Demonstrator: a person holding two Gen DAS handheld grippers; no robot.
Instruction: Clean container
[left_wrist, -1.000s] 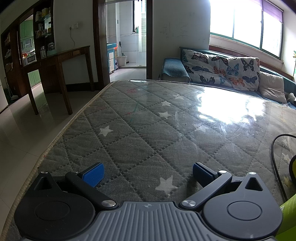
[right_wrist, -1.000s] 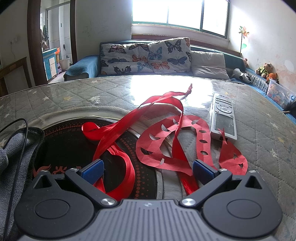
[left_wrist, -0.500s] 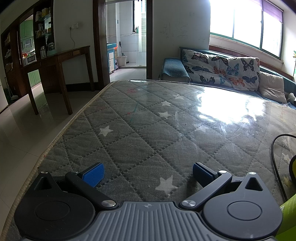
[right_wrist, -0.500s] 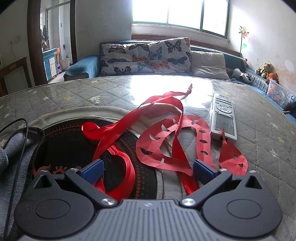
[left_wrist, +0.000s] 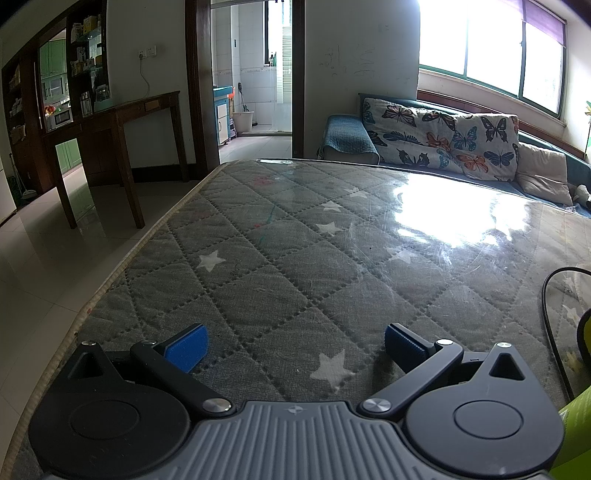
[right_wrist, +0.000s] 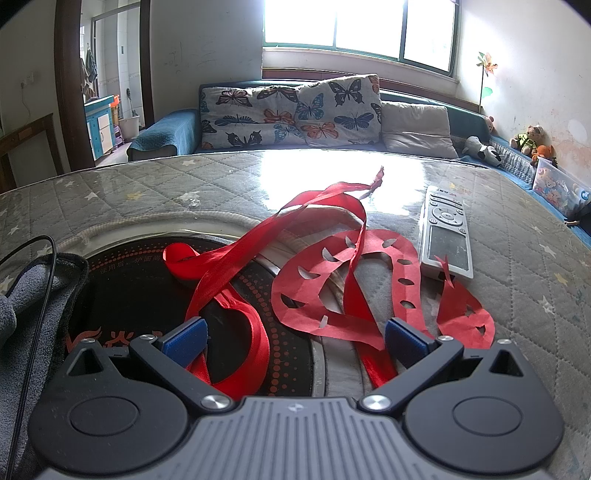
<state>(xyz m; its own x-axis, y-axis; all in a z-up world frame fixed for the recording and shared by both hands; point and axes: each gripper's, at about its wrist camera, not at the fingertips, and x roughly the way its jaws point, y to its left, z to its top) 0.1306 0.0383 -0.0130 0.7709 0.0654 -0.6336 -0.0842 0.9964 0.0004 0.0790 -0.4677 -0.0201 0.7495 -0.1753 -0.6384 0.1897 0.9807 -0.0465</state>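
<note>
Right wrist view is showing the right tongs (right_wrist: 295, 338) spread wide and holding nothing, poised low over the table (right_wrist: 524, 280). Directly ahead is lying a round black dish-like container (right_wrist: 140, 288) with a pale rim and an orange dot pattern, sunk level with the quilted, glass-covered top; whether it is a true vessel or a built-in hob cannot be told. A red ribbon (right_wrist: 221, 273) is trailing across its dark surface, and one loop is sitting just in front of the left blue pad. A red paper cutting (right_wrist: 332, 291) is overlapping the rim on the right side and reaching toward a grey remote control (right_wrist: 447, 236), which it is touching at the near end. A grey cloth (right_wrist: 33, 317) with a black cable (right_wrist: 48, 280) over it is resting on the left edge of the container.

Left wrist view is showing the left tongs (left_wrist: 293, 345) equally wide apart, empty, hovering over a bare stretch of the table, well apart from the clutter.

Step in hand, by judgement: the opening stage, with clearing not yet begun. The next move is likely calling for the right tongs to advance slightly, lower, and pinch the ribbon where it is bunching near the pad, then lift it clear. Thin fabric and paper are lying flat, so a low, square approach is being required to avoid a missed pinch or a torn cutting.
</note>
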